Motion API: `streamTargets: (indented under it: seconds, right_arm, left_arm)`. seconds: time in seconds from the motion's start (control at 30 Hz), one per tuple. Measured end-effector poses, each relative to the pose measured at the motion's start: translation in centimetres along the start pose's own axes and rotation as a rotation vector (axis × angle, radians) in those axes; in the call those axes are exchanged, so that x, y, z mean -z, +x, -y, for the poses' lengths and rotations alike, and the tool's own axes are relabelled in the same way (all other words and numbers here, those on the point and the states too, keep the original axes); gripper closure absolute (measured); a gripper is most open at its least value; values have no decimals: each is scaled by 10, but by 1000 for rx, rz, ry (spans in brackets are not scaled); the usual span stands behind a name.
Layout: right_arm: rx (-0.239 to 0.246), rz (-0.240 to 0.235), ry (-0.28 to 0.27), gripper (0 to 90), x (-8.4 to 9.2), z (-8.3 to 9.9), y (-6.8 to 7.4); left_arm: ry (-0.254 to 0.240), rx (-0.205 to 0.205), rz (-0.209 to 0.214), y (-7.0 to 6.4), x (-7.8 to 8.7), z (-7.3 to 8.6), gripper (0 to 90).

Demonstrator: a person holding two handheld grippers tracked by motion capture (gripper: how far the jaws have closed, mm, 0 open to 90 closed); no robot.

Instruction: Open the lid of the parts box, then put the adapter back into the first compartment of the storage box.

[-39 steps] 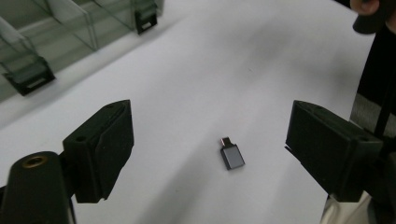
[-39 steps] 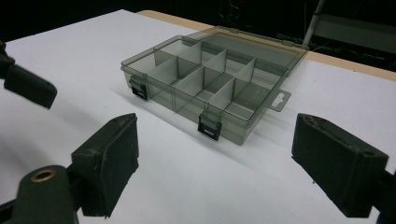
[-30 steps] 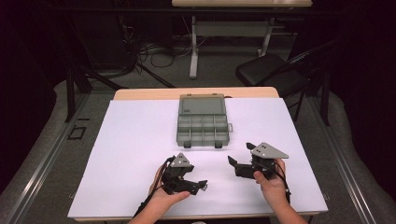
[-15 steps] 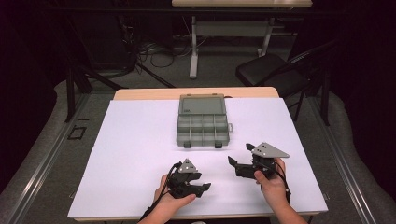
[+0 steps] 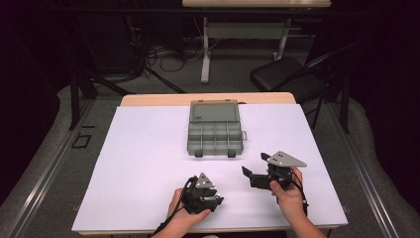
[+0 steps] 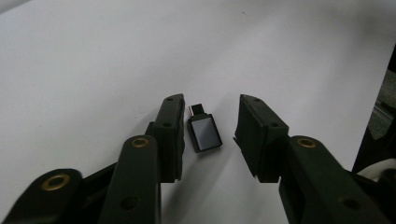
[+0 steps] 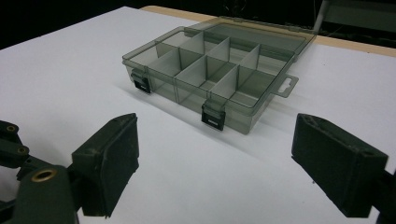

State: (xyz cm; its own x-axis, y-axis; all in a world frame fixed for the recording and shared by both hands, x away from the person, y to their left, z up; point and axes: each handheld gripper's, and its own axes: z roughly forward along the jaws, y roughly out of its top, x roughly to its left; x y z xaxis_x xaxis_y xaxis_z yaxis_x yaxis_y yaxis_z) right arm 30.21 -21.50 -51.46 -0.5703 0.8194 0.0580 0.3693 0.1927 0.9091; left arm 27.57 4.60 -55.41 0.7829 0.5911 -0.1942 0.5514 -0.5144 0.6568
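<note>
A small black adapter plug [image 6: 204,134] with a glossy face lies flat on the white table top. My left gripper [image 6: 209,112] is lowered around it and its jaws have just been closing. The left pad [image 6: 171,130] is almost against the plug, while the right pad [image 6: 254,133] stands apart from it, so nothing is gripped. In the high view the left gripper [image 5: 210,197] is near the table's front edge. My right gripper [image 5: 255,166] hovers to its right, open and empty, facing a clear grey organizer box [image 7: 187,95].
The organizer box [image 5: 216,148] sits at the table's middle back with its lid [image 5: 214,110] folded open and its compartments empty. White sheet [image 5: 143,158] covers the table. A black chair [image 5: 282,74] and cables are on the floor beyond.
The left gripper has sunk and shifted slightly right toward the front edge, and its jaws have narrowed. The right gripper has kept still.
</note>
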Motion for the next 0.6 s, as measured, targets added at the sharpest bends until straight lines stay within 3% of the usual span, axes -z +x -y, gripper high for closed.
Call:
streamTargets:
  seconds: [0.17, 0.33, 0.6]
  right_arm:
    - [-5, -1, 0, 149, 0, 0, 0]
    - [-3, -4, 1, 149, 0, 0, -1]
    - [-5, -3, 2, 150, 0, 0, -1]
  left_arm:
    - [4, -33, -29, -3, -1, 2, 697]
    - [-3, -22, -33, -1, -1, 3, 741]
    - [-4, -42, -47, -2, -2, 3, 763]
